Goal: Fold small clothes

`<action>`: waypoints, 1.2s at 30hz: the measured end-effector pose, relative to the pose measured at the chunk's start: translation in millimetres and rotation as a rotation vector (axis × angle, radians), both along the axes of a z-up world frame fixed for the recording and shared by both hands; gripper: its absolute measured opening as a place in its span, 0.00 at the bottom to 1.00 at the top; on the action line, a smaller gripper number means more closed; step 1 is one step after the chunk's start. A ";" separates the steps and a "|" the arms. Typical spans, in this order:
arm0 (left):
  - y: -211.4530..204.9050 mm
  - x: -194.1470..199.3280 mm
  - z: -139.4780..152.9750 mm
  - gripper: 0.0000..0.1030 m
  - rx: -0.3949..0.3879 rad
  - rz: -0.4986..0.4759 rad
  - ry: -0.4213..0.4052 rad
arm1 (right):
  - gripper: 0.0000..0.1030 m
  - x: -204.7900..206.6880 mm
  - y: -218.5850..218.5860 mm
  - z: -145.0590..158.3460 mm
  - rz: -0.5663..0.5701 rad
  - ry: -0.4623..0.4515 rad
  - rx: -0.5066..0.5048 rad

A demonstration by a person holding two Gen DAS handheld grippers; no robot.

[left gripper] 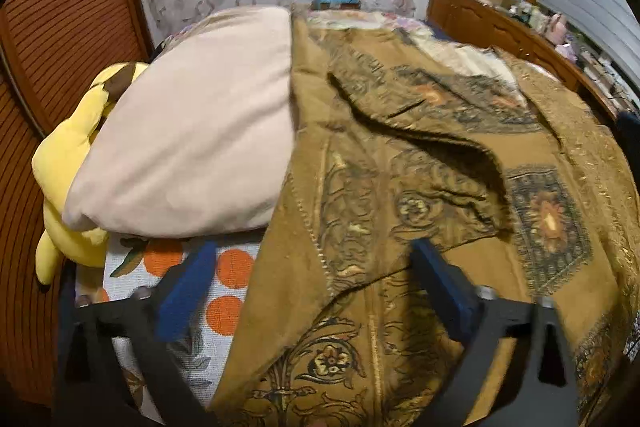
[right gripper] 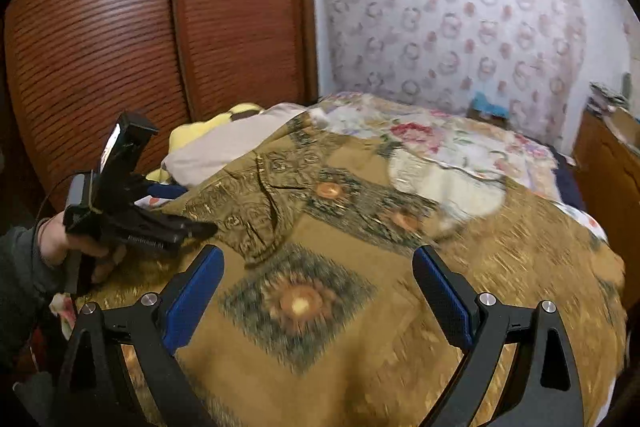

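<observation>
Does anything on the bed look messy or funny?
Yes. The brown patterned cloth lies rumpled, one flap folded over into a ridge instead of flat. A yellow plush toy is squashed under the pink pillow at the bed's edge.

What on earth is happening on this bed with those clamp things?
A person is folding a brown patterned cloth spread over the bed, with a two-finger clamp tool in each hand. Both the left gripper and the right gripper are open and grip nothing; part of the cloth is already folded over. A pillow and a yellow plush toy lie beside it.
</observation>
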State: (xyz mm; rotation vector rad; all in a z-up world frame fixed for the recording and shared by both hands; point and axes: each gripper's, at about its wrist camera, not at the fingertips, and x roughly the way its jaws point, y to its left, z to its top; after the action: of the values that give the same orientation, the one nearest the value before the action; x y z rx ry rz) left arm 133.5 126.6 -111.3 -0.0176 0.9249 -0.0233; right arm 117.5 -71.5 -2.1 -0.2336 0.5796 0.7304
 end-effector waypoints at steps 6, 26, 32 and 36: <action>1.2 0.7 -0.3 1.00 -0.004 0.000 -0.002 | 0.93 54.9 50.9 -21.3 0.059 0.104 -0.076; 1.2 0.4 -0.5 1.00 -0.003 0.000 -0.002 | 0.93 145.5 89.6 -59.4 -0.142 0.156 -0.243; 1.2 0.4 -0.6 1.00 -0.003 0.000 -0.002 | 0.93 150.8 59.5 -52.4 -0.221 0.130 -0.205; 1.0 0.4 -0.6 1.00 -0.003 0.000 -0.002 | 0.93 136.5 42.5 -42.9 -0.177 0.137 -0.141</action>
State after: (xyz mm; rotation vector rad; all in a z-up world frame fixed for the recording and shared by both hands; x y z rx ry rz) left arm 134.0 127.6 -111.9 -0.0204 0.9228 -0.0243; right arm 253.9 -29.0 -45.0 -0.2604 0.7734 0.5372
